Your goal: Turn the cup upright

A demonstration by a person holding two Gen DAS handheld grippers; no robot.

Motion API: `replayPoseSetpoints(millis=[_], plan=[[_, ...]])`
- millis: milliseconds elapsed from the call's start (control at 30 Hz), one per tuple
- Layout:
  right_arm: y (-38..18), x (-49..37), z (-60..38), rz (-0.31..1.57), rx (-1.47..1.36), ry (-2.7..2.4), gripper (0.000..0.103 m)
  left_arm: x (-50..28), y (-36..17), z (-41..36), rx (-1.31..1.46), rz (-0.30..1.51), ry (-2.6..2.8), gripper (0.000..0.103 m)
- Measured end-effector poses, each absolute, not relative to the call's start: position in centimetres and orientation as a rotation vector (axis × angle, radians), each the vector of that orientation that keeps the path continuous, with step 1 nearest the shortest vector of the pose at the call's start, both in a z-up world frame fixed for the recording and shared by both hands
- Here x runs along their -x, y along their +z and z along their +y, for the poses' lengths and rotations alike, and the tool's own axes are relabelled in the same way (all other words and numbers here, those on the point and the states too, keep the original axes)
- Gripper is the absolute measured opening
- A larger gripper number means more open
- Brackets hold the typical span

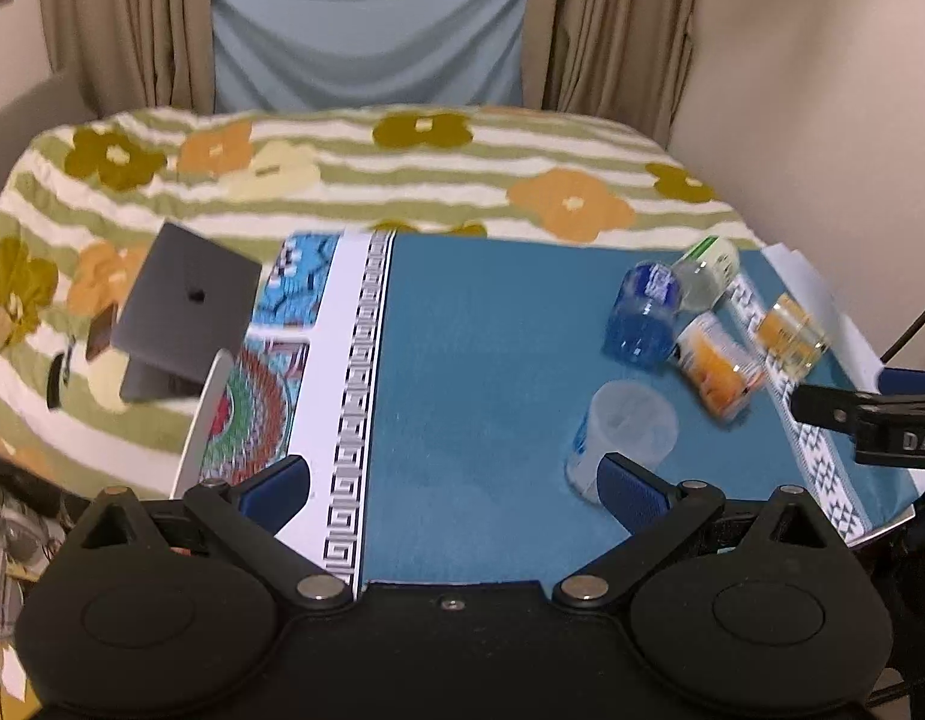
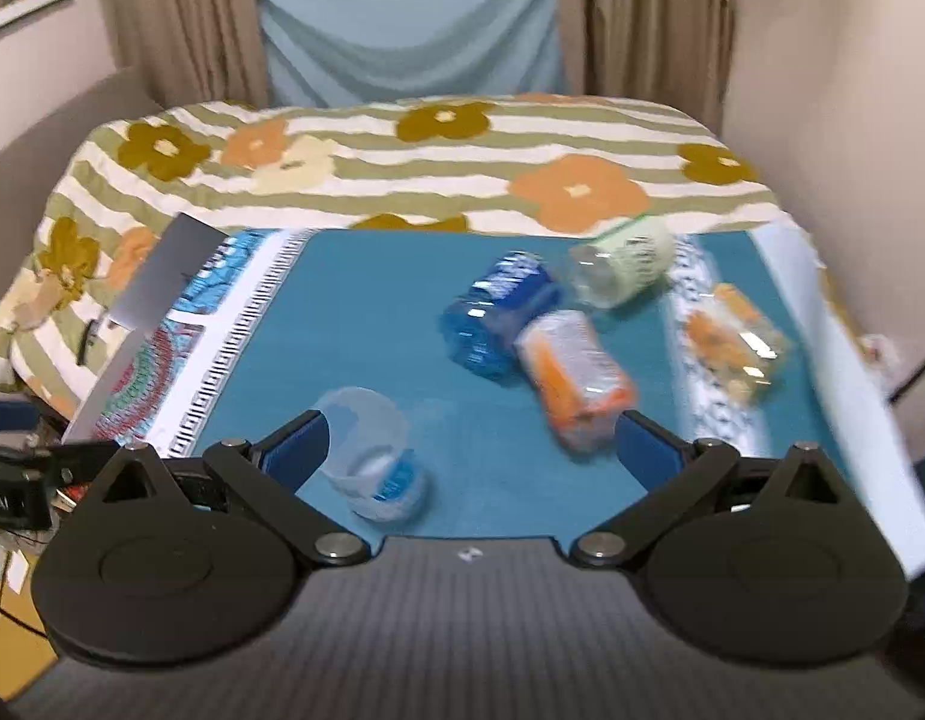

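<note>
Both tools wide apart, empty, above cup (image 2: 372, 450).

A blue bottle (image 2: 501, 315), an orange-labelled bottle (image 2: 573, 375), a green-labelled bottle (image 2: 621, 261) and an amber one (image 2: 735, 342) lie blurred on the teal surface (image 2: 372, 312); a grey laptop (image 1: 183, 312) sits at its left edge, a floral blanket (image 2: 402, 180) behind

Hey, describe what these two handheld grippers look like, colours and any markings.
Both match: the left gripper and the right gripper have black bodies, round black discs either side, silver pivot bolts on black linkages and blue padded fingers. The right one's base looks ribbed grey. Partly readable white lettering marks the side of each.
</note>
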State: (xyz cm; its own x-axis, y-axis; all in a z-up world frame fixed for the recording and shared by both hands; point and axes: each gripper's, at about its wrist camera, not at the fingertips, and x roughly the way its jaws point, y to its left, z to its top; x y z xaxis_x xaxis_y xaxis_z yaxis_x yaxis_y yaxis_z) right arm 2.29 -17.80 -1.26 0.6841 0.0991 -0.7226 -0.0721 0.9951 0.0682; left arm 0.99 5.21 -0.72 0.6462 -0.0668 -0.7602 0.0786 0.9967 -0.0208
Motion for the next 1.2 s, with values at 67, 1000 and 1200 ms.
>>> replayPoseSetpoints(millis=[67,1000,1200], plan=[[-0.3,-1.8,-18.7,0.836,-0.015,0.073,0.103,-0.7,-0.2,4.6,-0.029,0.84,-0.082,0.103],[0.1,2.1,-22.4,0.906,-0.024,0.003,0.103,2.0,0.2,0.6,-0.097,0.773,-0.095,0.103],[0.3,2.1,-22.3,0.9,-0.03,-0.003,0.103,1.9,0.3,0.5,-0.102,0.773,-0.103,0.103]])
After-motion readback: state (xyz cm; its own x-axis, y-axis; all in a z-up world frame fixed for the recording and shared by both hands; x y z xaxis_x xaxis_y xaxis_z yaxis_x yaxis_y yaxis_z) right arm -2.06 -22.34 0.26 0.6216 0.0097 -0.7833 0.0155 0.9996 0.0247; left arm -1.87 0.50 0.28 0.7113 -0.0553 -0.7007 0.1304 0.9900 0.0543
